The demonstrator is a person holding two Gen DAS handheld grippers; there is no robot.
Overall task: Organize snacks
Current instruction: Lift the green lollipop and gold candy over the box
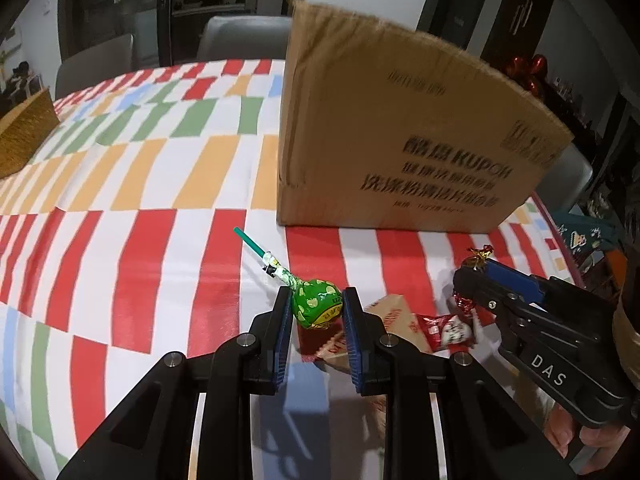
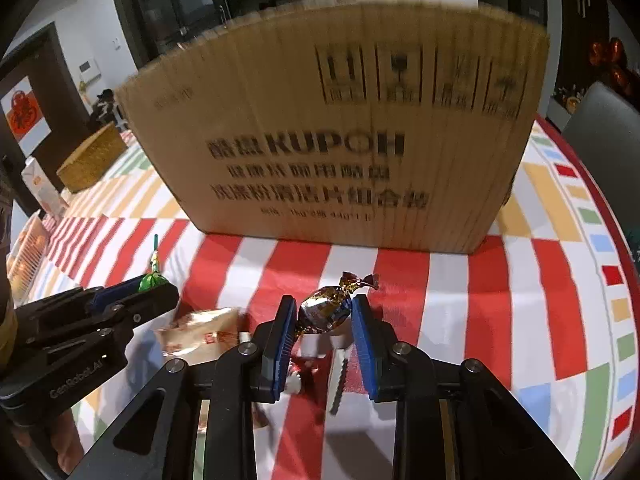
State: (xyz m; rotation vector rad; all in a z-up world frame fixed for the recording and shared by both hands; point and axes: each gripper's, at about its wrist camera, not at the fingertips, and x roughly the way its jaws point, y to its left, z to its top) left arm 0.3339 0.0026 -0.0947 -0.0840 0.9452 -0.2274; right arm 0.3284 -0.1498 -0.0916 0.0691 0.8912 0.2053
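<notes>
Left gripper (image 1: 316, 306) is pinched on the head of a green lollipop (image 1: 317, 303); both blue pads are pressed against the wrapper, with the stick and its green tip pointed up and away toward the table's middle. Grip is taken on the round head, likely because the thin stick would slip or pivot between flat pads.

Right gripper (image 2: 325, 314) is clamped on a gold-brown foil-wrapped candy (image 2: 324, 312); the body is squeezed between the pads and the twisted tail is left sticking out past the fingertips. Both jaws are narrowed to the width of the sweet, not fully together.

Both items appear lifted just clear of the striped tablecloth (image 1: 120, 240), judged from the shadow under the lollipop; contact cannot be ruled out.

Still on the cloth near the front edge, between the two tools: a tan snack pouch (image 1: 390, 314) and a red-and-white wrapped sweet (image 1: 446, 326), beside each other. More wrappers are partly hidden under the right gripper.

A cardboard box (image 2: 340, 140) is stood upright just behind the snacks, nearer the table's far-right side, its printed wall faced toward both cameras. Probably the target bin, hence the snacks grouped right before it. A wicker basket (image 2: 94, 158) is seen at the far-left corner, well apart.

Next move is judged to be a lift over the box rim; its top opening is not visible.
</notes>
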